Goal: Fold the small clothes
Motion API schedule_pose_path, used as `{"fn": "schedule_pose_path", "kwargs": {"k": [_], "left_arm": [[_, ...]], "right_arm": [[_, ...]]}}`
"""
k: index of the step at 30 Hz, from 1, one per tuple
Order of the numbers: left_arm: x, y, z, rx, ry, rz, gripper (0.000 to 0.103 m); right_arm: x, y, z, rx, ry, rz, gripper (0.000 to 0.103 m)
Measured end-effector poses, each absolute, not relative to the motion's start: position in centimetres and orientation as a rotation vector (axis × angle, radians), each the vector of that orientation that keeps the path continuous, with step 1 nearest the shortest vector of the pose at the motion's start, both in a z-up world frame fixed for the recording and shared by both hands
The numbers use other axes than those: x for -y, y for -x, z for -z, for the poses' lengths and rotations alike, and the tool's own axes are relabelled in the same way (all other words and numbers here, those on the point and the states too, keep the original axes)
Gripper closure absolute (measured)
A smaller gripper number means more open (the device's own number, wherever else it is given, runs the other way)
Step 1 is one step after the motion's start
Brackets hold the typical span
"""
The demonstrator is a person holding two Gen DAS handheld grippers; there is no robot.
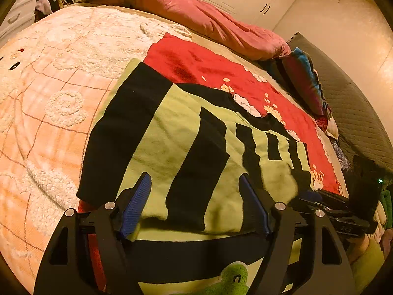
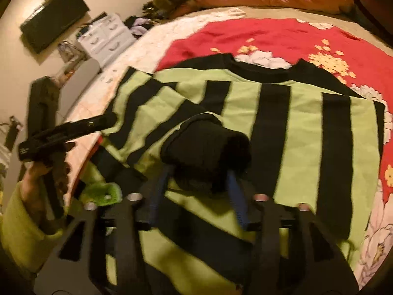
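A small green sweater with black stripes [image 1: 172,132] lies spread on the bed; it also shows in the right wrist view [image 2: 304,127]. My left gripper [image 1: 195,184] is open, its blue-padded fingers [image 1: 137,201] low over the sweater's near part, holding nothing. My right gripper [image 2: 199,169] hovers over the sweater's middle. The black sleeve cuff [image 2: 206,147] lies bunched over its fingertips and hides them. The jaws stand partly apart around the cuff. The right gripper also appears at the right edge of the left wrist view [image 1: 343,211].
A red floral blanket [image 1: 221,71] lies under the sweater, a cream fleece blanket [image 1: 49,86] to its left, a pink quilt [image 1: 208,17] at the far side. White drawers [image 2: 108,36] stand beyond the bed. A green frog patch [image 1: 233,280] sits at the sweater's near edge.
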State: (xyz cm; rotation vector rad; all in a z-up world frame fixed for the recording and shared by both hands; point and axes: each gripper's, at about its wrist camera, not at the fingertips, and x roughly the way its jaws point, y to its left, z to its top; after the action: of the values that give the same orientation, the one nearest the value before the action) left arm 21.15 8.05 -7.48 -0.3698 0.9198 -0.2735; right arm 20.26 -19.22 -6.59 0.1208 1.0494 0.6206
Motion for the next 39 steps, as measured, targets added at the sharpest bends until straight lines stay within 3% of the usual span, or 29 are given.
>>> {"fn": "schedule_pose_path", "kwargs": {"k": [1,3,4,6,14,18,20,22,25,31,33,35,39], "left_arm": [[-8.0,-21.2,7.5,-0.920,0.367,0.273,0.030],[-7.9,-21.3,7.6,-0.921,0.359,0.271,0.030],[-7.8,-21.3,7.6,-0.923,0.356,0.268,0.030],[-7.7,-21.5,7.8,-0.928,0.352,0.267,0.030],[-7.5,-21.9,8.2,-0.938,0.347,0.262,0.028],[-7.5,-21.9,8.3,-0.940,0.347,0.266,0.028],[-7.6,-21.9,8.3,-0.940,0.353,0.266,0.028],[-7.6,-21.9,8.3,-0.940,0.355,0.266,0.028],[-7.6,-21.9,8.4,-0.940,0.361,0.265,0.028],[-7.9,-21.5,8.2,-0.936,0.381,0.267,0.028],[-7.9,-21.4,8.1,-0.936,0.381,0.266,0.028],[-7.9,-21.4,8.1,-0.937,0.379,0.263,0.028],[-8.0,-21.4,8.0,-0.940,0.379,0.258,0.028]], "right_arm": [[19.3,-20.5,6.8,-1.056,-0.131,-0.623,0.057],[19.6,-20.9,7.1,-1.065,-0.166,-0.659,0.068],[19.6,-20.9,7.1,-1.072,-0.179,-0.694,0.083],[19.8,-20.5,6.6,-1.082,-0.204,-0.816,0.100],[19.7,-18.5,7.5,-1.146,-0.097,-0.895,0.100],[17.8,-17.1,9.3,-1.189,0.055,-0.849,0.092],[17.9,-16.4,8.5,-1.176,0.020,-0.864,0.065],[18.5,-15.8,6.9,-1.121,-0.033,-0.871,0.050],[19.0,-15.8,5.4,-1.064,-0.120,-0.871,0.038],[19.9,-18.4,7.1,-1.062,-0.400,-0.765,0.035],[19.7,-18.8,7.8,-1.075,-0.463,-0.771,0.047],[18.9,-18.7,8.6,-1.099,-0.493,-0.803,0.074],[18.8,-18.0,8.3,-1.082,-0.614,-0.901,0.093]]}}
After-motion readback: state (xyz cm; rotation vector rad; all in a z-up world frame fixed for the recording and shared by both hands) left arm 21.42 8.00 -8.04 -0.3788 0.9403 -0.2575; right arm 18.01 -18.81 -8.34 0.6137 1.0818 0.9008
